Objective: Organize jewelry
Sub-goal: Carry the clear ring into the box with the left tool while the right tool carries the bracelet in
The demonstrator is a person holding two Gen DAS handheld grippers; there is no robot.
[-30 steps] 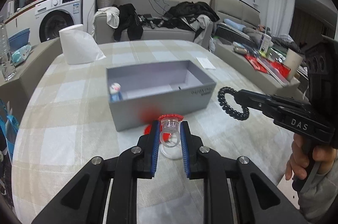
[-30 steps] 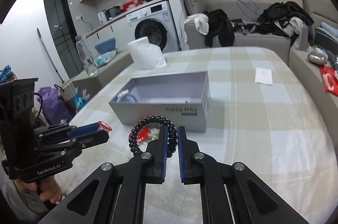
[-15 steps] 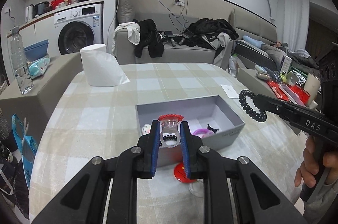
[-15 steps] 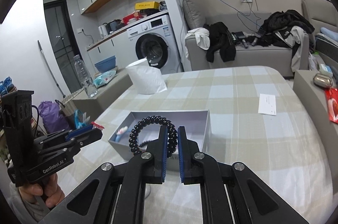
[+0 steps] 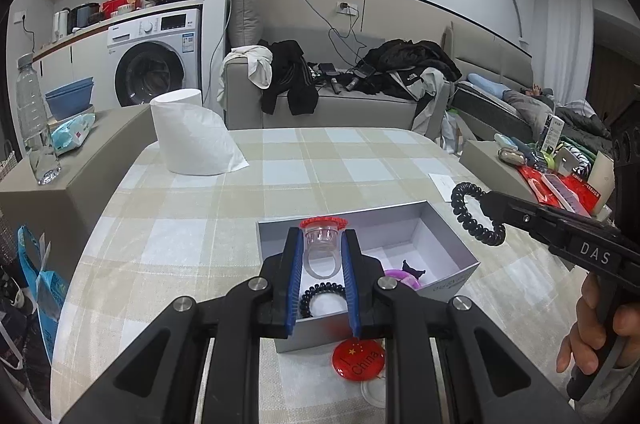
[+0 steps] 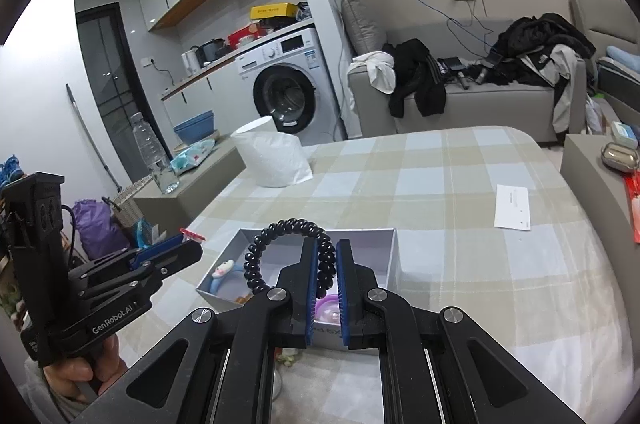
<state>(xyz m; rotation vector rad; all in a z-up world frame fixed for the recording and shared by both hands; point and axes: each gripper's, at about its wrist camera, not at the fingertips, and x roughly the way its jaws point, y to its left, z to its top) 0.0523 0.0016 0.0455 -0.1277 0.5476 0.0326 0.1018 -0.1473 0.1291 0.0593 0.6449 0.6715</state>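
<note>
My left gripper (image 5: 321,244) is shut on a clear plastic ring with a red top (image 5: 323,223), held over the near part of the open grey box (image 5: 360,220). My right gripper (image 6: 327,248) is shut on a black spiral hair tie (image 6: 256,256) above the same box (image 6: 394,252). In the left wrist view that hair tie (image 5: 464,212) hangs off the box's right end. Inside the box lie another black spiral tie (image 5: 320,294), a purple piece (image 5: 400,276) and a white-and-blue clip (image 6: 224,270). A red badge (image 5: 358,358) lies on the cloth in front of the box.
A roll of white tissue (image 5: 188,132) stands at the far left of the checked table, and a white card (image 6: 512,206) lies far right. A clear disc (image 5: 372,390) sits near the badge. A low side table with a water bottle (image 5: 34,128) borders the left edge.
Both grippers have risen and moved over the box, so its inside now shows from above. The ring and the hair tie stay gripped as before.
</note>
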